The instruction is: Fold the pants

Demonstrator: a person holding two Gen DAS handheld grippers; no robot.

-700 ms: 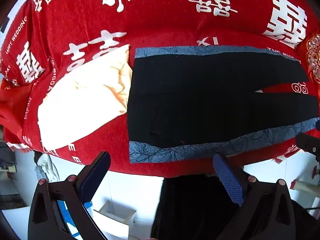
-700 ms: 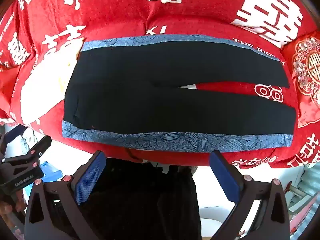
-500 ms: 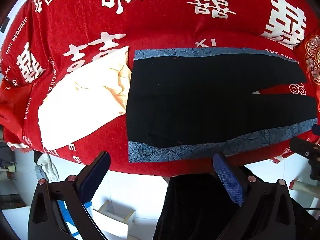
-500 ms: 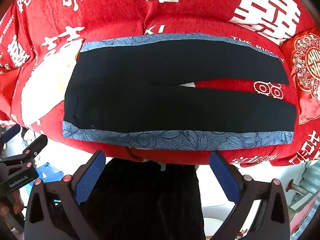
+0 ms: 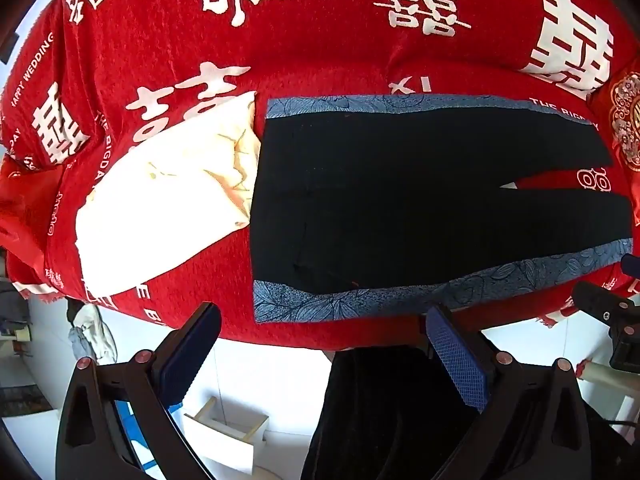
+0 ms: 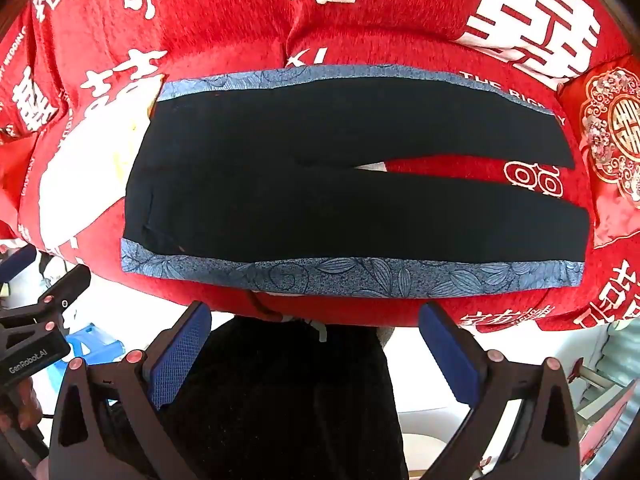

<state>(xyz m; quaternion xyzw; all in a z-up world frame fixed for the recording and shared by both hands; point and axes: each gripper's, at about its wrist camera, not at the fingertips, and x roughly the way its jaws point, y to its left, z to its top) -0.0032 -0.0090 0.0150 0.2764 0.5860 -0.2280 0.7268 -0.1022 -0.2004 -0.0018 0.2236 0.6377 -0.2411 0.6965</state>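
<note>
The black pants with blue patterned side bands (image 6: 352,200) are laid flat on the red printed bed cover (image 6: 240,20), long axis along its near edge, waistband left. Both the left hand-held gripper (image 5: 324,356) and the right hand-held gripper (image 6: 316,352) are held apart and empty, short of that edge; the left is nearer the waistband.

Pants (image 6: 340,184) lie flat on the printed cloth (image 6: 240,28), waist at left, 2 legs running right with a narrow gap between them toward the hems. A folded sheet (image 5: 160,208) lies on the cloth just left of the waist, its edge touching or tucked under it; cannot tell which. A cushion (image 6: 612,136) sits at the right, beyond the hems. Both grippers, left gripper (image 5: 320,356) and right gripper (image 6: 316,356), hang over the near table edge, clear of the pants, jaws spread wide.
</note>
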